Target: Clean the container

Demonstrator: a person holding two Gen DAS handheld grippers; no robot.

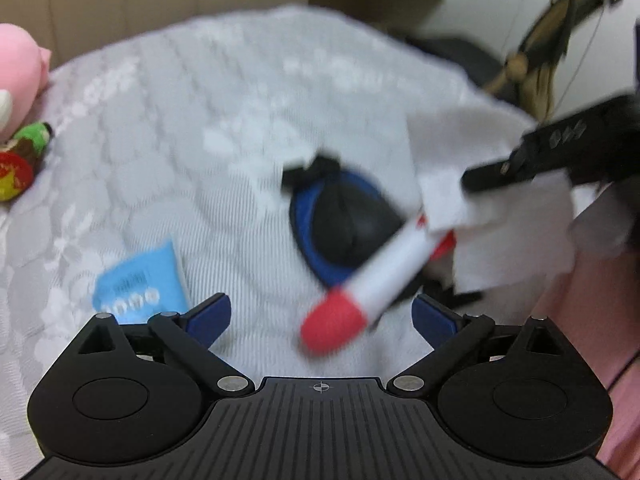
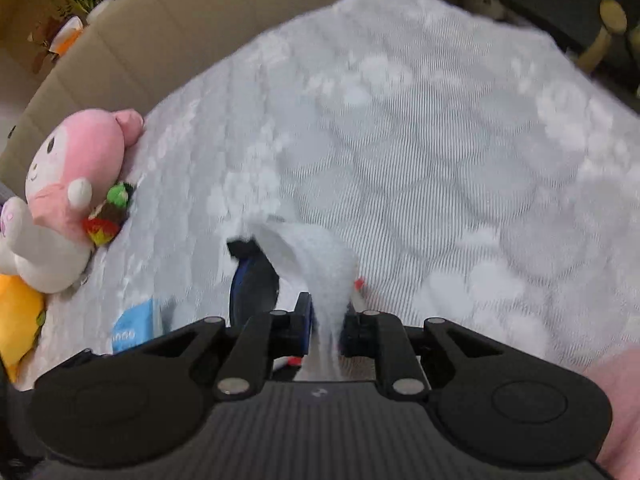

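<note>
A white tube-shaped container with a red cap (image 1: 372,280) lies on the white lace cloth (image 1: 200,120), resting against a black pouch with a blue rim (image 1: 344,224). My left gripper (image 1: 322,316) is open and empty, its blue pads either side of the red cap and short of it. My right gripper (image 2: 326,320) is shut on a white tissue (image 2: 320,264); in the left wrist view it (image 1: 472,180) holds the tissue (image 1: 508,232) over the container's far end. The pouch also shows in the right wrist view (image 2: 252,280). Both views are blurred.
A light blue packet (image 1: 140,284) lies on the cloth to the left, also seen in the right wrist view (image 2: 134,330). A pink plush toy (image 2: 72,184) and a small red-green object (image 2: 108,216) sit at the left edge. A cardboard wall (image 2: 200,20) stands behind.
</note>
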